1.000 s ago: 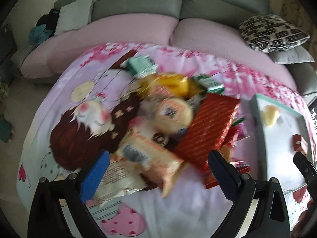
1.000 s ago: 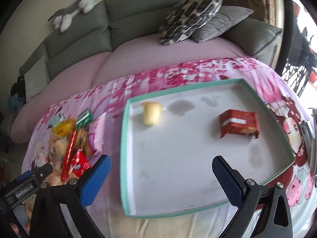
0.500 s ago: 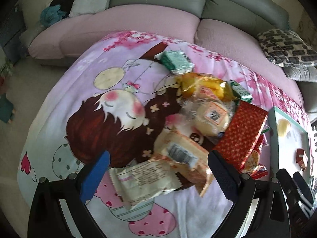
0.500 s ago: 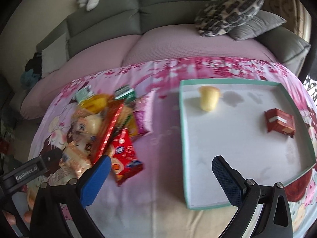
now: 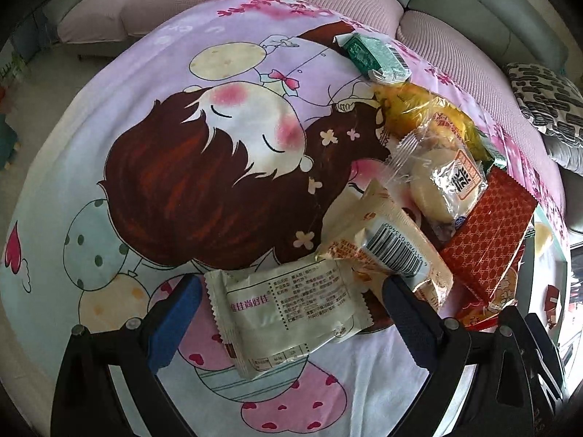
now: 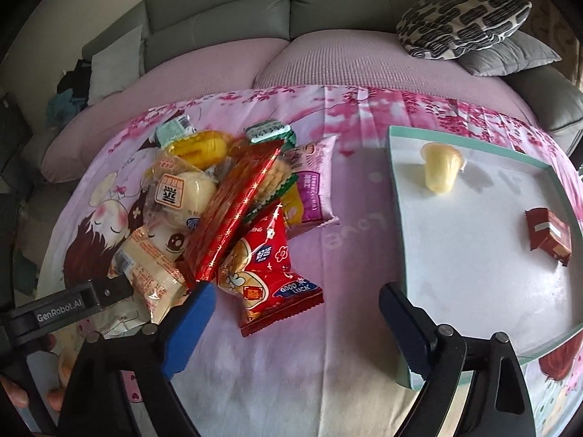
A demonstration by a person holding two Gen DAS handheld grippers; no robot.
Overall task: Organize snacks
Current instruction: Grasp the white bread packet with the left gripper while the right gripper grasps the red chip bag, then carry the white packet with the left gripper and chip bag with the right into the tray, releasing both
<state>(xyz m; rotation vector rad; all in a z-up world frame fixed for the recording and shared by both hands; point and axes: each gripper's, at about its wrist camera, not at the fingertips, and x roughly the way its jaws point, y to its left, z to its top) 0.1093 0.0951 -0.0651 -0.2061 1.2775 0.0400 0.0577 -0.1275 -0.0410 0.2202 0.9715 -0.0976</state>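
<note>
In the left wrist view we hold the left gripper (image 5: 288, 313) with its blue pads apart, straddling a pale white snack packet (image 5: 288, 309) at the lower centre of the frame; the pads do not seem to press on it. Up the right side runs the rest of the snack pile (image 5: 430, 167): a barcode-printed pastry wrapper, a clear-wrapped round bun, a yellow bag, a green packet at the top and a red patterned box (image 5: 488, 233), all on the cartoon bedspread (image 5: 182, 189). We judge the white packet light, soft and slippery, its film crinkly, so we would pinch it across the short sides, gently, to spare whatever is inside. In the right wrist view the right gripper (image 6: 295, 313) has just been closing a little yet stands wide apart with nothing between its pads, over bare cloth at lower centre. A red "Good Luck" sachet (image 6: 269, 273) lies just above it, and the teal-rimmed tray (image 6: 397, 225) at right already holds a yellow jelly cup (image 6: 441, 171) and a small red box (image 6: 550, 240)
</note>
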